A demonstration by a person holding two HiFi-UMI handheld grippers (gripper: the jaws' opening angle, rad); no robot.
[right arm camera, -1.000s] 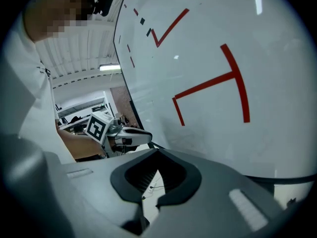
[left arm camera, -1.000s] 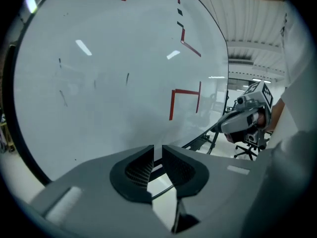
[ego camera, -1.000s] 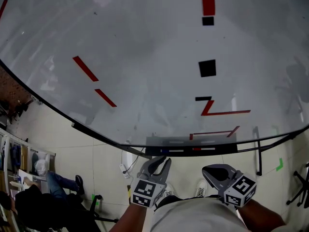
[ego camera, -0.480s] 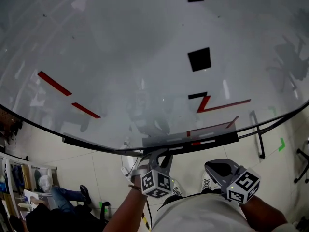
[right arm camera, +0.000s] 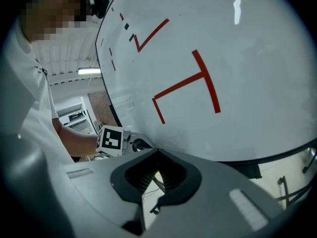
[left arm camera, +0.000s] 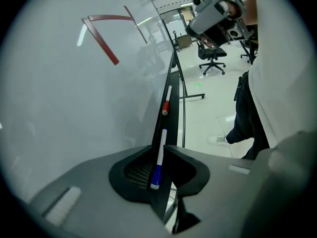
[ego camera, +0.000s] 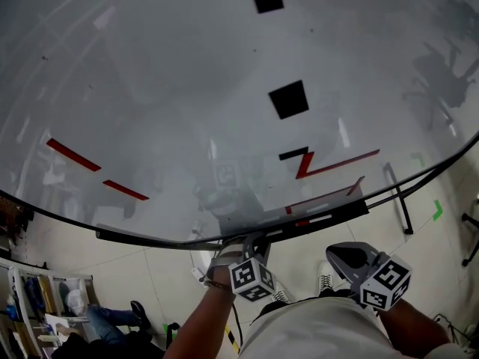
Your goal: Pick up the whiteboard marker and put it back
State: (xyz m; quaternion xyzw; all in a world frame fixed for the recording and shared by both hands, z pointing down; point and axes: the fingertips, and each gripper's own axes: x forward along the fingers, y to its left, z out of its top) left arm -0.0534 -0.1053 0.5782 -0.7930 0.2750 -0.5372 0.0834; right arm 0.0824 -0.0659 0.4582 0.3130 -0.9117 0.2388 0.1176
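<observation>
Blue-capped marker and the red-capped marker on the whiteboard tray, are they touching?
Apart. The left gripper view shows bare dark tray between the blue-capped marker and the red-capped marker.

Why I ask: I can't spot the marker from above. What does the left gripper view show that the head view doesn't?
Only the left gripper view: a blue-capped marker lying between the left gripper's open jaws, and an office chair behind. Only the head view: the black square on the board and the person's left forearm. Both: the whiteboard, its tray and the right gripper.
</observation>
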